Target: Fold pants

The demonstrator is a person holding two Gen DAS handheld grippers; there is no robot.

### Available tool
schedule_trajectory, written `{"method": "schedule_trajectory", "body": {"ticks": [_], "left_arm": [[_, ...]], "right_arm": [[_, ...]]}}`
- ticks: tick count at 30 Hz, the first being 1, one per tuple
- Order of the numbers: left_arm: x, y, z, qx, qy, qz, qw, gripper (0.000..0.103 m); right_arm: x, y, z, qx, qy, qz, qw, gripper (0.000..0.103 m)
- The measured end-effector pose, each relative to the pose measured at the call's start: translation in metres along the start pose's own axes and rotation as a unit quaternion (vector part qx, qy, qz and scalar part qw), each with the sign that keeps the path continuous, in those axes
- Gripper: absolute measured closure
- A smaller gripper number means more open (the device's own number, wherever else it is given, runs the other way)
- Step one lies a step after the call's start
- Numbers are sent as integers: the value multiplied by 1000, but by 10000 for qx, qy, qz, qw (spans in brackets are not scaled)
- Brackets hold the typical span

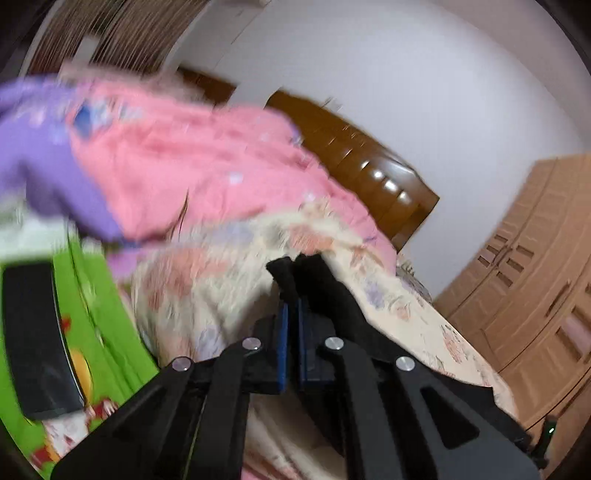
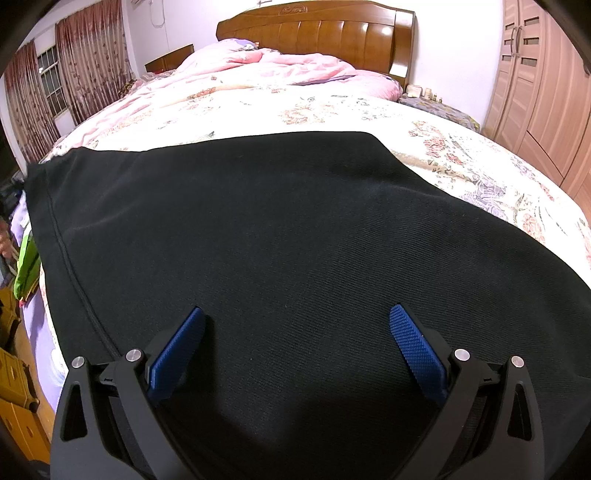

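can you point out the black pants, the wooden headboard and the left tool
black pants (image 2: 295, 240): right wrist view, middle of the cloth spread on the bed.
wooden headboard (image 2: 325, 33): right wrist view, centre of its panelled front.
left tool (image 1: 292, 295): left wrist view, between its fingertips, shut on black cloth.

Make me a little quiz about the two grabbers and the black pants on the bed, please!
1. True or false: the right gripper is pinching the black pants.
2. What is the left gripper doing?
A. hanging open over the floor
B. shut on a fold of black cloth
C. holding the pink quilt
3. Fill in: in the right wrist view, the pants lie spread on the floral ____.

Key:
1. False. Its blue pads stand wide apart above the cloth.
2. B. The pads are pressed together with black fabric between them.
3. Bedspread.
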State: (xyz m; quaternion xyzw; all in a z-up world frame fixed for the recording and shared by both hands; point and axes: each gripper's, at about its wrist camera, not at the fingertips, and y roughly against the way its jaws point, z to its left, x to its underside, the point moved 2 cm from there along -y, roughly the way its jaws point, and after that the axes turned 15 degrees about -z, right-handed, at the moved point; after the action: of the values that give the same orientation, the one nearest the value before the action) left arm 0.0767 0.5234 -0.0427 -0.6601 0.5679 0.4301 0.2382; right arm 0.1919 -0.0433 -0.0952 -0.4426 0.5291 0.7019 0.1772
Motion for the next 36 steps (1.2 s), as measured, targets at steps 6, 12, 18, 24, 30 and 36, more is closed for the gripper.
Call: {"method": "schedule_trajectory", "body": {"ticks": [6,12,18,24,30,36], "left_arm": [[9,-32,26,-603,-180,355,9974,99],[28,-29,48,-809,122,283,9962,99],[1,2,9,-1948,-1026,-305,9750,49],[3,27,-114,-667,-2190,-490,9722,25],[113,-31,-237,957,-3393,1232,9277,18],[185,-98,-257,866,-3701,2165,8992,17]], "right_arm": [[0,2,-2,-49,-58,-31,10000,5],[0,3,-4,-95,-100,-47,9999,5],[0,4,-4,-98,-119,-68,9999,5],[-1,2,-1,-52,-45,-41,10000,4],[0,2,0,-23,-2,-33,10000,4],[1,2,-3,-109,-27,10,9999,4]]}}
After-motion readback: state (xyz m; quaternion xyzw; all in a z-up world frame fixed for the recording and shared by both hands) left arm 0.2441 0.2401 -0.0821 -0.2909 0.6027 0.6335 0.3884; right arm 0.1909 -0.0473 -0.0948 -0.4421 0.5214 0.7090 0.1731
